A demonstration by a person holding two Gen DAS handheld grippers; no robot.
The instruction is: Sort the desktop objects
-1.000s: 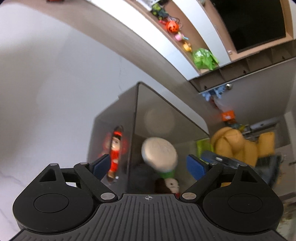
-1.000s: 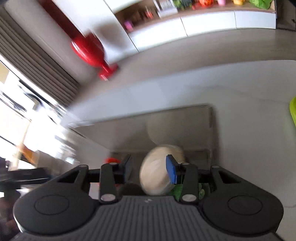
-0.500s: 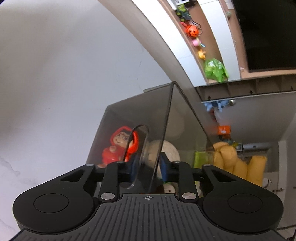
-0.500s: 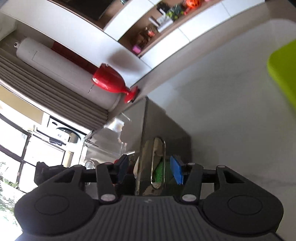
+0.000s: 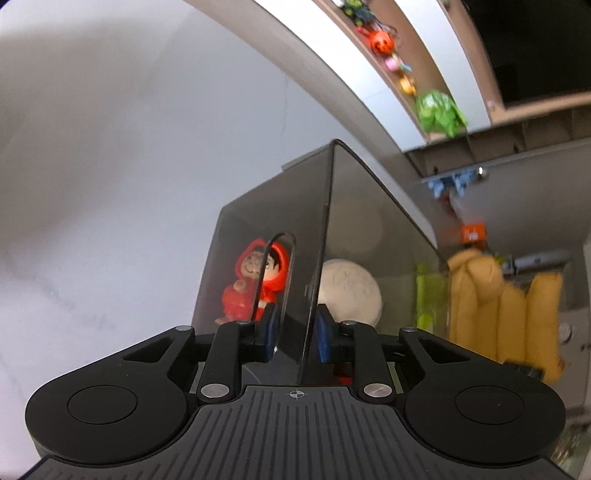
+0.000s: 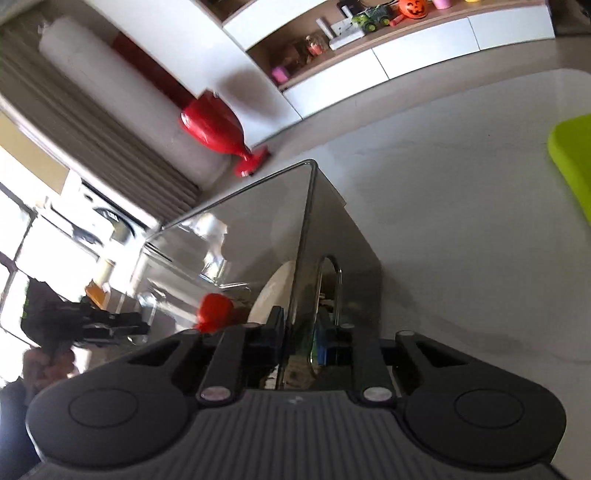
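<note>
A smoky transparent storage box [image 5: 373,206] stands on the white table; it also shows in the right wrist view [image 6: 258,218]. Inside it are a red-hooded figurine [image 5: 258,280] and a round cream-white object [image 5: 351,288]. My left gripper [image 5: 295,332] is shut on the box's end wall beside its oval handle cut-out [image 5: 280,273]. My right gripper [image 6: 301,339] is shut on the opposite end wall by its own handle cut-out [image 6: 328,284]. In the right wrist view the figurine [image 6: 214,310] and the cream object [image 6: 273,291] show through the wall.
The white table [image 6: 461,229] spreads to the right, with a lime-green object [image 6: 572,158] at its right edge. Beyond it are a red vase [image 6: 218,125] on the floor and a toy shelf [image 6: 388,22]. Yellow cushions [image 5: 506,302] lie past the box.
Both grippers went from open above the box to closed on its two end walls at the handle cut-outs. The views steadied, with the box seen edge-on.
</note>
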